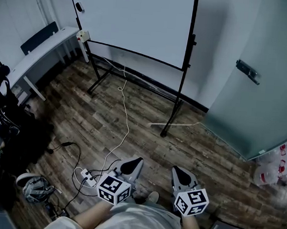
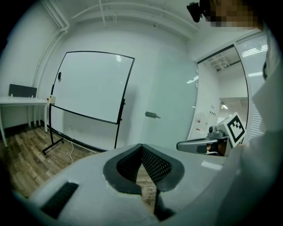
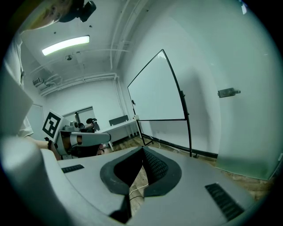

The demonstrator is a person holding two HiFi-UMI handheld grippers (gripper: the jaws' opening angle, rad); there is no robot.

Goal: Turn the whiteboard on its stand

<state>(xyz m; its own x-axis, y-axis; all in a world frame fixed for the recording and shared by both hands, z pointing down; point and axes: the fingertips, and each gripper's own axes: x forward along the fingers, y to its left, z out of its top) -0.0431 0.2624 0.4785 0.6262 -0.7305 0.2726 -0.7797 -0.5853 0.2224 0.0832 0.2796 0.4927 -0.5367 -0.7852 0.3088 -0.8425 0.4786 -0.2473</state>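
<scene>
At far left a white tabletop [image 1: 44, 48] sits just beside the left edge of the whiteboard [image 1: 137, 16], so I'd judge a swinging board could clip it. A white cable [image 1: 126, 110] trails over the floor past the stand [image 1: 175, 109] toward the person, where a foot might snag it. Nearer, the left gripper [image 1: 135, 163] and right gripper [image 1: 177, 170] have their jaws pressed together, empty, well apart from the board.
</scene>
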